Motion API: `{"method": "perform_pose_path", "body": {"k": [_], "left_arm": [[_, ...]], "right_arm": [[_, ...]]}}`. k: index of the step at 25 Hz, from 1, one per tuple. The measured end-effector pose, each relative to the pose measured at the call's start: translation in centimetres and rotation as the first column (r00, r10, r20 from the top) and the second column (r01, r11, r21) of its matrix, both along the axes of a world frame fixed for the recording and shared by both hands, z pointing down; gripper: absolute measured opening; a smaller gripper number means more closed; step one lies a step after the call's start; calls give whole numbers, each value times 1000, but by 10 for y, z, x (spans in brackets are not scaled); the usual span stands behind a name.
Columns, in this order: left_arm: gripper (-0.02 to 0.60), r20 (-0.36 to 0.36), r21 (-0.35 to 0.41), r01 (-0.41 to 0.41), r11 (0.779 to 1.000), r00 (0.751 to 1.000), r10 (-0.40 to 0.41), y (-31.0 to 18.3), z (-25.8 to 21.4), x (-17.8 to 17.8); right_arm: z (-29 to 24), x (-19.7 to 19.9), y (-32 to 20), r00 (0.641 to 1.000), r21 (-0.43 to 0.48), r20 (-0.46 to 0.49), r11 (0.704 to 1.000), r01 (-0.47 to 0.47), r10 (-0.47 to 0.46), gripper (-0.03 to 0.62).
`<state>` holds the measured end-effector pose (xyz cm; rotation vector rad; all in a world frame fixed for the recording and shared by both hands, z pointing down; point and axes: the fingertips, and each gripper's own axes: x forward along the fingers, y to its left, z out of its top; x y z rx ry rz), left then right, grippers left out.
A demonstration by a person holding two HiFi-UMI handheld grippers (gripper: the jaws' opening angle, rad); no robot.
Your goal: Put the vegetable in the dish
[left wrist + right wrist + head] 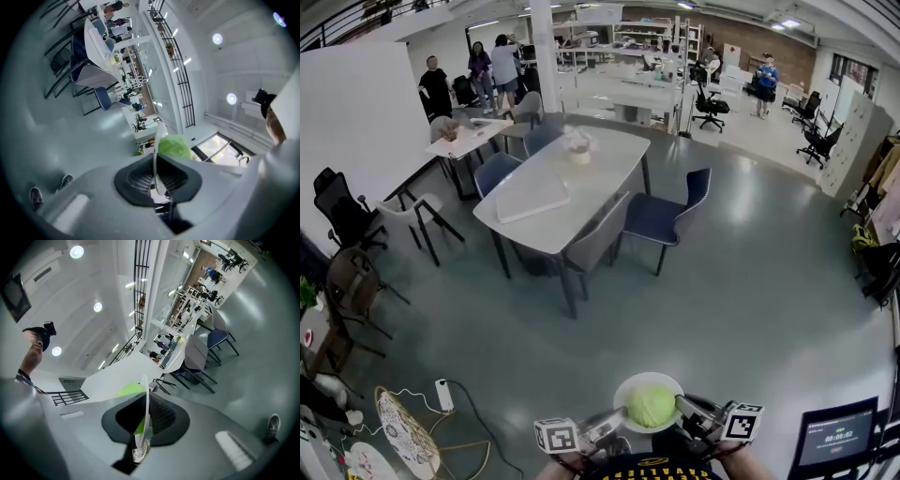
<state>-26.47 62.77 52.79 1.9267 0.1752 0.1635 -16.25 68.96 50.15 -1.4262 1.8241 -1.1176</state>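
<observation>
A white dish (625,386) is held up in the air at the bottom of the head view, with a round green cabbage (652,406) lying in it. My left gripper (612,422) is shut on the dish's left rim and my right gripper (682,407) is shut on its right rim. The left gripper view has the dish (157,154) edge-on between the jaws of the left gripper (158,180), the cabbage (174,146) showing just past it. The right gripper view likewise shows the dish (145,394) edge-on in the right gripper (143,420), with the cabbage (129,390) behind.
A long white table (562,169) with blue and grey chairs stands ahead on the grey floor. Several people stand at the back left. A screen (836,436) is at the lower right. A power strip (443,395) and a round wire stand (408,433) lie at the lower left.
</observation>
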Motion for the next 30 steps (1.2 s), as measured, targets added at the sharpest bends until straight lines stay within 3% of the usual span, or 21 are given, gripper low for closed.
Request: {"method": "perform_pose_path", "body": {"k": [5, 9, 15, 22, 30], "left_arm": [[12, 16, 10, 69, 998, 997, -70, -49, 7, 19], [12, 26, 31, 147, 989, 989, -148, -99, 0, 75], [14, 33, 62, 196, 979, 980, -198, -115, -1, 95], [12, 11, 67, 247, 967, 969, -249, -144, -12, 223], [12, 26, 25, 315, 949, 949, -315, -194, -11, 262]], "right_arm": [[8, 25, -57, 997, 15, 11, 997, 77, -77, 18], [6, 83, -114, 988, 35, 25, 988, 152, -153, 18], [1, 106, -136, 977, 64, 15, 975, 213, -215, 18], [-8, 237, -170, 965, 64, -8, 962, 264, -264, 17], [-1, 274, -230, 945, 45, 40, 945, 324, -326, 18]]}}
